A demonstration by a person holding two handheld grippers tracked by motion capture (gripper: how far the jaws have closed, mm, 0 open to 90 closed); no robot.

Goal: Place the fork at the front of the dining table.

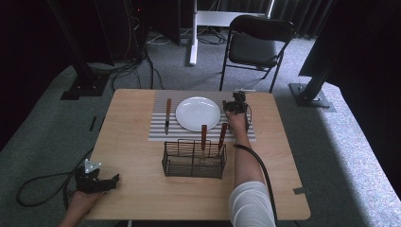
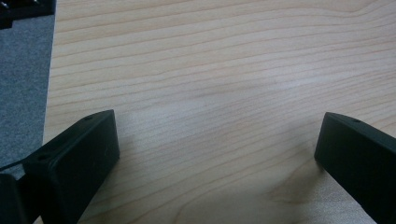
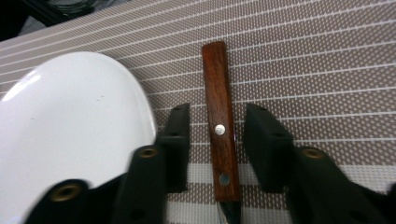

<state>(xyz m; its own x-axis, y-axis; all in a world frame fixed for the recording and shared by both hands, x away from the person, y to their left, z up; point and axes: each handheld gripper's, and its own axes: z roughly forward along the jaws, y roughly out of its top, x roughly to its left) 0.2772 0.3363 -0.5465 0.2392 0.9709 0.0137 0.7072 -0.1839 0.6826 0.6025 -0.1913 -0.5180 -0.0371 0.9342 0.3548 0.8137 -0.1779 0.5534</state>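
Wooden handle [image 3: 220,126] lies between parted jaws, on the striped mat [image 3: 327,70].
Right gripper [image 3: 217,140] straddles it beside the plate [image 3: 70,135] (pads clear of the wood); left gripper [image 2: 215,154] rests wide on the table [image 2: 233,60].

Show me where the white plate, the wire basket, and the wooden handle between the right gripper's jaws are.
white plate [image 1: 197,113], high view, centre of its face.
wire basket [image 1: 193,170], high view, its front wall.
wooden handle [image 3: 219,126], right gripper view, by its upper rivet.
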